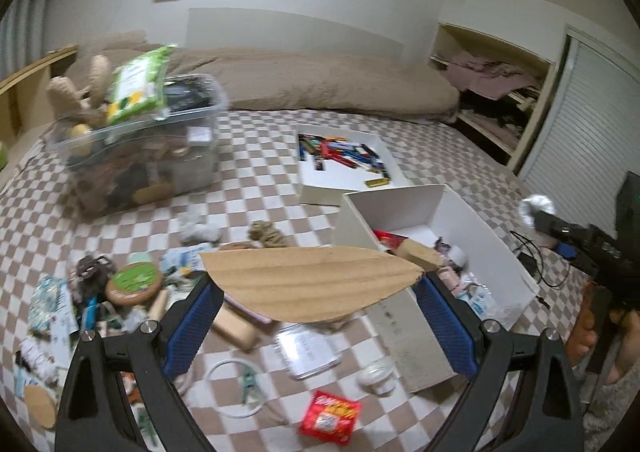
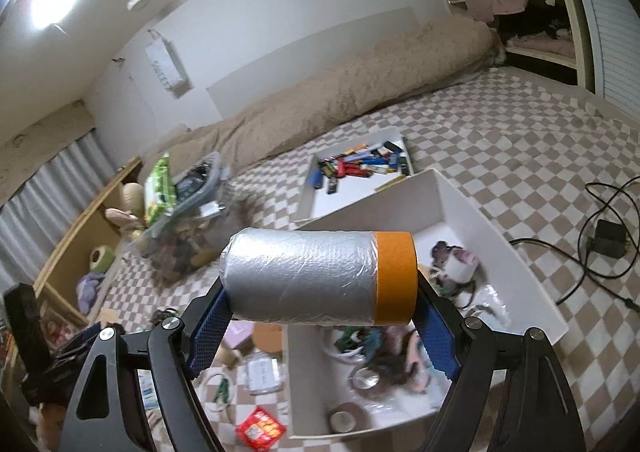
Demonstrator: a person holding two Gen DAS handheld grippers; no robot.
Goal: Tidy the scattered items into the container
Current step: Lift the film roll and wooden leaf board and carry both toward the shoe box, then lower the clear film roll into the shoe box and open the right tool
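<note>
Gripped across its width by the left tool (image 1: 316, 288), a leaf-shaped cork board (image 1: 312, 282) hangs above clutter on the checkered floor (image 1: 264, 179), the white box (image 1: 404, 203) just right. From the right wrist, the right tool (image 2: 320, 304) clamps a silver roll with orange end (image 2: 318, 276) over that box (image 2: 460, 203).

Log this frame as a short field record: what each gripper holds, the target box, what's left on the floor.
left gripper: shut on cork board, held flat across the pads
right gripper: shut on tape roll, gripped end to end, orange band on the right
white box: open, partly filled with small items
floor leftovers: red packet, white ring, clear case
surface: checkered mat
</note>
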